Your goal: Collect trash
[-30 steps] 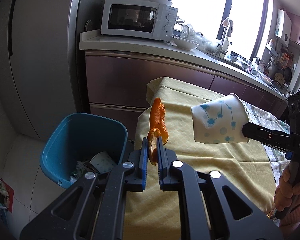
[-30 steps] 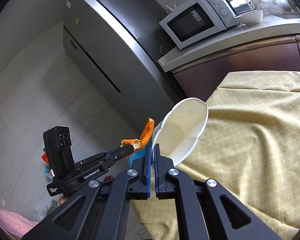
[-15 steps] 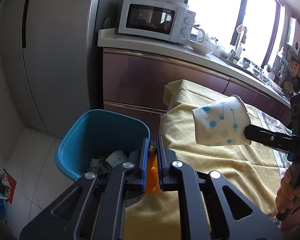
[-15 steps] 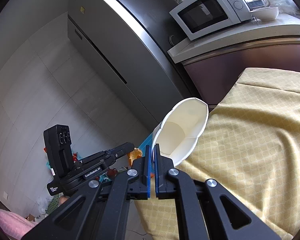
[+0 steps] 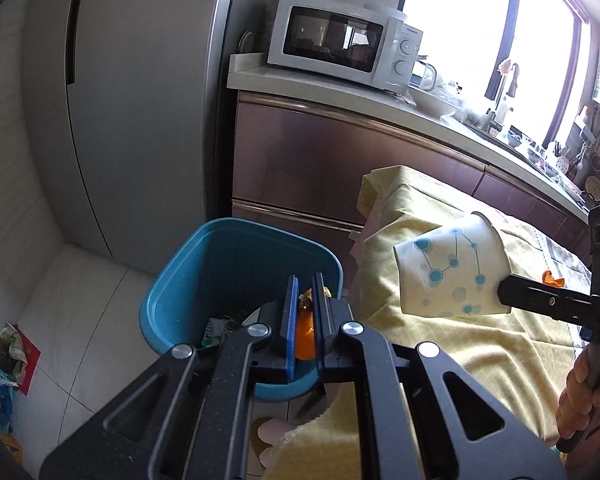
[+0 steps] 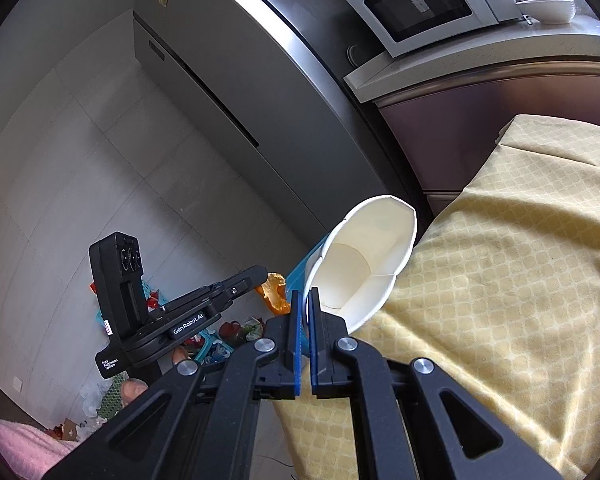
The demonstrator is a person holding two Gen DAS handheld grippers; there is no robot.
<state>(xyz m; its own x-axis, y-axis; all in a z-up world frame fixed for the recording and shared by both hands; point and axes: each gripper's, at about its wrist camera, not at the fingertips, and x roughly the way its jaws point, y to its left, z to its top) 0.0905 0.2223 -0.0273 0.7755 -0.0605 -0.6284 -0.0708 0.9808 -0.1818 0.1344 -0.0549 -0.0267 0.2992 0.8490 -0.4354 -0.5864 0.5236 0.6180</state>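
Note:
My left gripper [image 5: 305,280] is shut on an orange peel [image 5: 304,334] and holds it over the blue trash bin [image 5: 180,280] on the floor. The peel also shows in the right wrist view [image 6: 275,292], hanging from the left gripper [image 6: 265,274]. My right gripper [image 6: 305,296] is shut on the rim of a white paper cup [image 6: 364,264] with blue dots, held above the table's left edge. The cup [image 5: 450,268] and the right gripper [image 5: 500,292] show in the left wrist view.
The table has a yellow cloth [image 5: 440,356]. A small orange scrap [image 5: 552,279] lies on it behind the right gripper. The bin holds paper trash [image 5: 220,326]. A fridge [image 5: 140,100], cabinets [image 5: 320,168] and a microwave [image 5: 340,40] stand behind. Bags lie on the floor [image 5: 0,360].
My left gripper has moved left off the table to above the bin, and the peel now hangs down between the fingers. The right gripper with the cup has followed slightly.

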